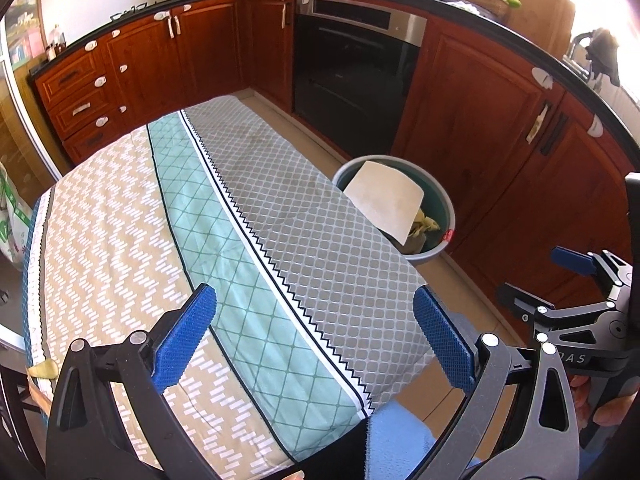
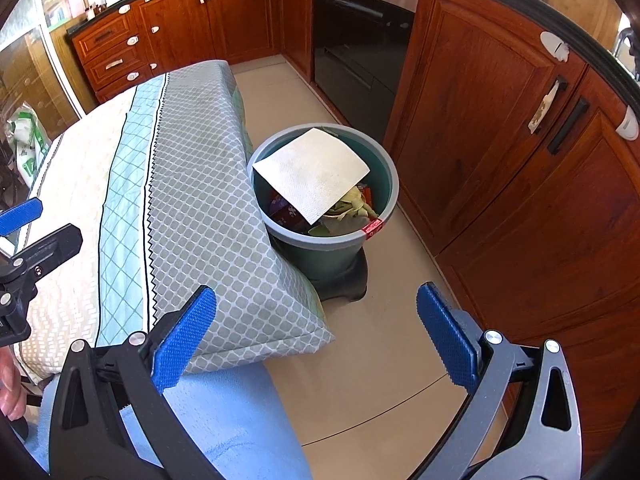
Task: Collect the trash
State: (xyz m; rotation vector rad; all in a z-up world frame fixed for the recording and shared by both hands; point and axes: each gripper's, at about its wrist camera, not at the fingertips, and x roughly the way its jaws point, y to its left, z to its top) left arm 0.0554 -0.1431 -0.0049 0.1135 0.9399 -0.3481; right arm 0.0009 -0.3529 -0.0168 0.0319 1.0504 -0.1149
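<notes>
Paper sheet (image 2: 312, 172) covers most of bin (image 2: 384, 208); tablecloth (image 2: 208, 184) overhangs its rim.

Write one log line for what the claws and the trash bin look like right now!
left claw: open, empty | right claw: open, empty | bin: on floor beside table | paper towel: atop trash in bin

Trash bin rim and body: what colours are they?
The trash bin has a pale grey rim and a dark green body, with a small red tag on the rim; clearest in the right wrist view.
</notes>
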